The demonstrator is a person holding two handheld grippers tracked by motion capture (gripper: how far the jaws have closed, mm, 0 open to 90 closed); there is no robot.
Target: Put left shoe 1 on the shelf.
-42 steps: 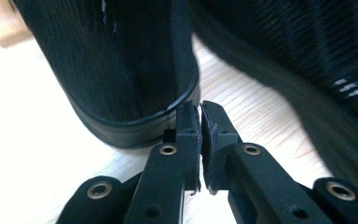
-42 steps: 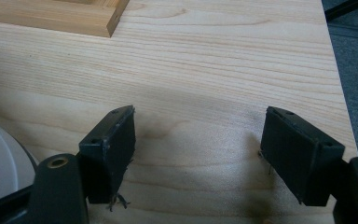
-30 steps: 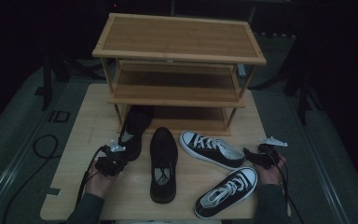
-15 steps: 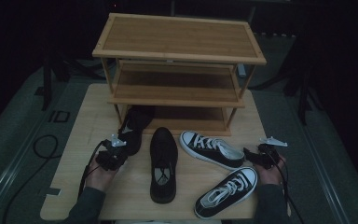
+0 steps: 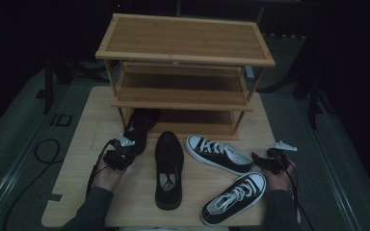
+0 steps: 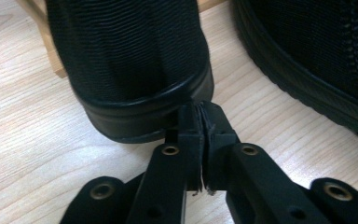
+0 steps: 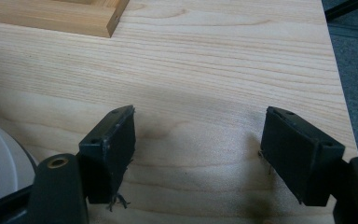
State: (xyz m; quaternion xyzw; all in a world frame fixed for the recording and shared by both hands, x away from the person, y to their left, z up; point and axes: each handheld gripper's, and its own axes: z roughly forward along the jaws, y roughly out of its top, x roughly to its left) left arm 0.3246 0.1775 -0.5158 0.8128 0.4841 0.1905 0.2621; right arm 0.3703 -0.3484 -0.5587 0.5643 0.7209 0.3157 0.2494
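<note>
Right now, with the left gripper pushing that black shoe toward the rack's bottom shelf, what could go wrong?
1. The left gripper has its jaws closed against the heel rim of the black shoe, apparently not around it; it could slip off.
2. The shoe's toe sits by the rack's front leg and may snag.
3. The second black shoe lies close alongside and could get nudged.

dim recording studio: stands [image 5: 48,82], floor cable [image 5: 38,151].
</note>
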